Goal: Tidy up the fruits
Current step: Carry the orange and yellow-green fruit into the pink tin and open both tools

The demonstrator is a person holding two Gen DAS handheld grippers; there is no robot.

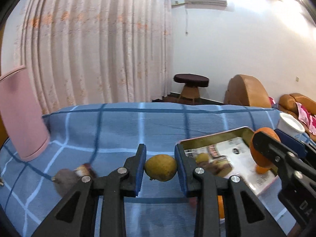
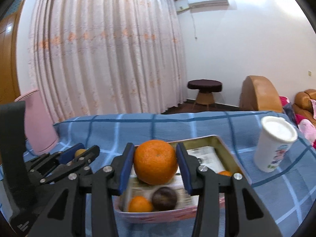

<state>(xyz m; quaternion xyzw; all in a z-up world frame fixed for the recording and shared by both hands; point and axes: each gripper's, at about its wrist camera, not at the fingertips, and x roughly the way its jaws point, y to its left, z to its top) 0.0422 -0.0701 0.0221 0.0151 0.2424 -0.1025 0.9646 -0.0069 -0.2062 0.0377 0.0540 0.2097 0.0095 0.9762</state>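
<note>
My left gripper (image 1: pixel 161 167) is shut on a yellow-green lemon-like fruit (image 1: pixel 160 167), held above the blue checked cloth, left of the tin tray (image 1: pixel 213 140). My right gripper (image 2: pixel 156 164) is shut on a large orange (image 2: pixel 155 162) and holds it over the tray (image 2: pixel 225 148). The tray holds a small orange (image 2: pixel 140 204), a dark round fruit (image 2: pixel 164 198) and another small orange (image 2: pixel 225 173). The right gripper with the orange also shows in the left wrist view (image 1: pixel 264 150); the left gripper shows in the right wrist view (image 2: pixel 79 154).
A dark brownish fruit (image 1: pixel 64 179) lies on the cloth at the left, beside a small dark packet (image 1: pixel 85 169). A white paper cup (image 2: pixel 273 143) stands right of the tray. A pink bin (image 1: pixel 21 116) stands at the far left. The blue checked cloth (image 1: pixel 138 122) covers the table.
</note>
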